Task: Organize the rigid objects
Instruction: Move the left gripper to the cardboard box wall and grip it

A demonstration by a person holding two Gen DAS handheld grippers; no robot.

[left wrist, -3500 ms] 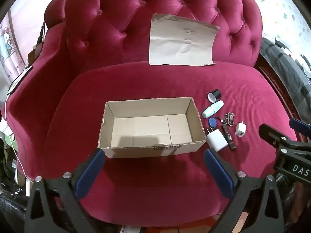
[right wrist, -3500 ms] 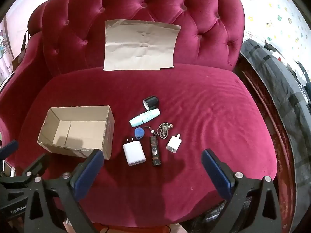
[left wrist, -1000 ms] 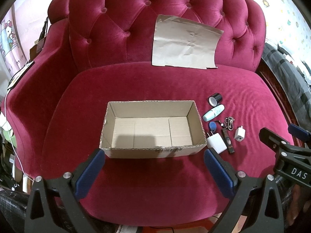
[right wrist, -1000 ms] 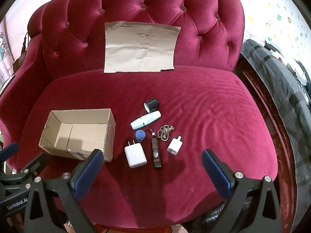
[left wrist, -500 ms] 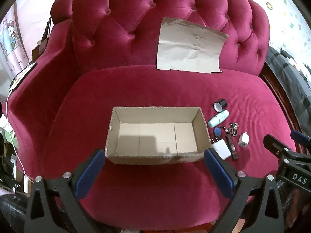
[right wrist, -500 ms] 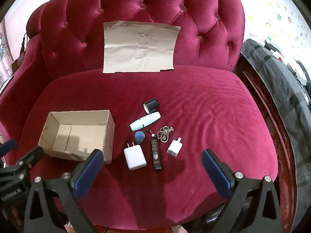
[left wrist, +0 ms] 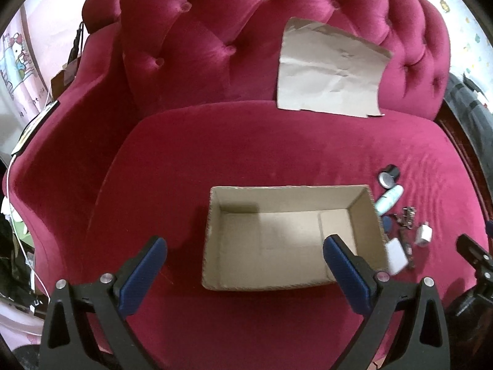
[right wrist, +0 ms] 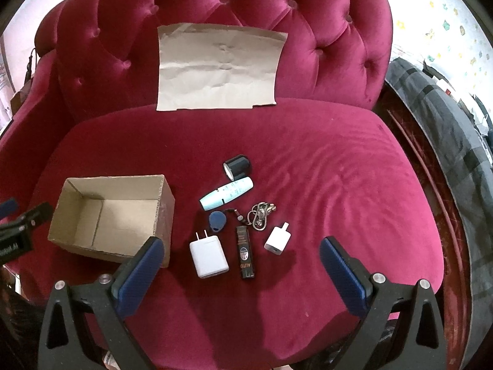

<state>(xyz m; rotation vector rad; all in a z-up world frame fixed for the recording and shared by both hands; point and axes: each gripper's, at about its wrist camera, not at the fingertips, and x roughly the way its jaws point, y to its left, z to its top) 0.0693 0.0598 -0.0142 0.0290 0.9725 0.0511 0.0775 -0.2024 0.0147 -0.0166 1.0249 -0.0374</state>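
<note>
An open, empty cardboard box [left wrist: 289, 237] sits on the red sofa seat; it also shows in the right wrist view [right wrist: 107, 215]. Right of it lie a big white charger [right wrist: 209, 256], a black stick [right wrist: 244, 256], a small white adapter [right wrist: 278, 239], a blue key fob [right wrist: 217, 221], metal keys [right wrist: 262, 212], a pale blue tube [right wrist: 226, 197] and a black cap [right wrist: 236, 167]. My left gripper [left wrist: 243, 265] is open and empty, low over the box's near side. My right gripper [right wrist: 242, 265] is open and empty, just in front of the small items.
A sheet of brown paper [right wrist: 217, 67] leans on the tufted sofa back [right wrist: 323, 30]. A dark grey blanket [right wrist: 446, 129] lies to the right of the sofa. The sofa's left armrest [left wrist: 58, 154] stands beside the box.
My left gripper has moved left and closer to the box, which now fills more of its view and sits further right. My right gripper has barely moved.
</note>
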